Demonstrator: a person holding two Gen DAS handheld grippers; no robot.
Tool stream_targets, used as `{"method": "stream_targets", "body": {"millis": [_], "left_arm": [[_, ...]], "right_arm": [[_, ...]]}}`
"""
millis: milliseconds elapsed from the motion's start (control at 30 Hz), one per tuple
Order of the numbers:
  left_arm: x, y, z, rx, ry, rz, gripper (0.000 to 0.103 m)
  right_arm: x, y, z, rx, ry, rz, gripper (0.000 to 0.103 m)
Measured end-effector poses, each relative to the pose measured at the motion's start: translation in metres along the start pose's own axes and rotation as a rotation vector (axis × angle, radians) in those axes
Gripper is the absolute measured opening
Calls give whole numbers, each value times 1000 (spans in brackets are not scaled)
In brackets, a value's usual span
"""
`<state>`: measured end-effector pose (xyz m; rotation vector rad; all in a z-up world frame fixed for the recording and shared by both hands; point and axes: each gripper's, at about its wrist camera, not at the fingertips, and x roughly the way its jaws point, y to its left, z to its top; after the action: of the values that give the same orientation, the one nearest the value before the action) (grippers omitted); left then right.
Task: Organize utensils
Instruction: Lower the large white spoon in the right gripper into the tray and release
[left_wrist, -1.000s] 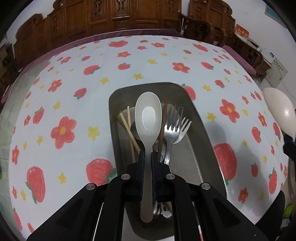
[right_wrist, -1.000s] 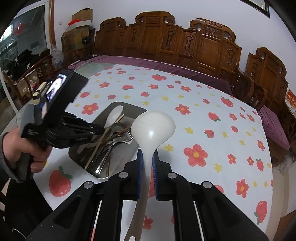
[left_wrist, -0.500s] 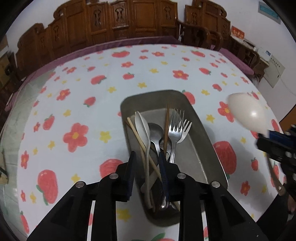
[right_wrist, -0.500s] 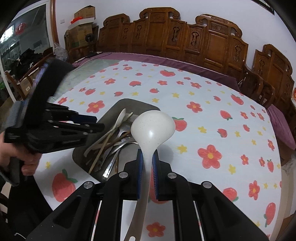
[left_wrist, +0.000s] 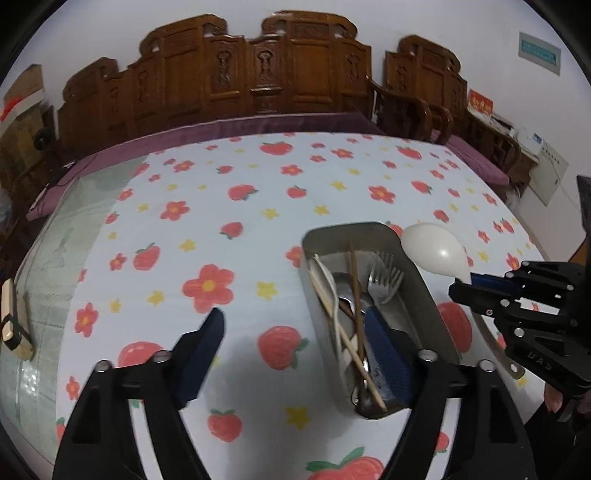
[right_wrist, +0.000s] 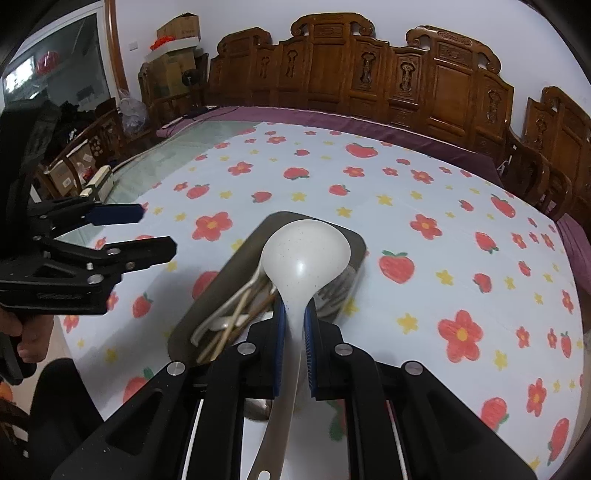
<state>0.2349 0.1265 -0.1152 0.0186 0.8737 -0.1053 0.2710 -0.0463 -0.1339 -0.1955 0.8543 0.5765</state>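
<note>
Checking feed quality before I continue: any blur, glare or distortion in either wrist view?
Left wrist: heavy fisheye bending, the left gripper and tray slightly motion-blurred. Right wrist: same distortion, a small glare spot on the ladle, tray contents soft behind it.

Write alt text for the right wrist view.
The right tongs grip a white ladle by its handle, its bowl above a metal tray of utensils on a strawberry-print tablecloth. At left, the left tongs are open and empty. Carved wooden chairs line the far side.
</note>
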Motion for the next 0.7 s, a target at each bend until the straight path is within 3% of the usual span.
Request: {"method": "stream_targets", "body": {"millis": [167,400,700], "left_arm": [[-3,14,-2,-22,-29,11,90],[-4,24,-5,-42,-34,14,91],[-2,27,-6,-39,-29,14,91]], "right_arm": [[15,7,6,15,12,23,12],[49,13,11,54,45,40,12],[90,8,6,84,102,2,12]]}}
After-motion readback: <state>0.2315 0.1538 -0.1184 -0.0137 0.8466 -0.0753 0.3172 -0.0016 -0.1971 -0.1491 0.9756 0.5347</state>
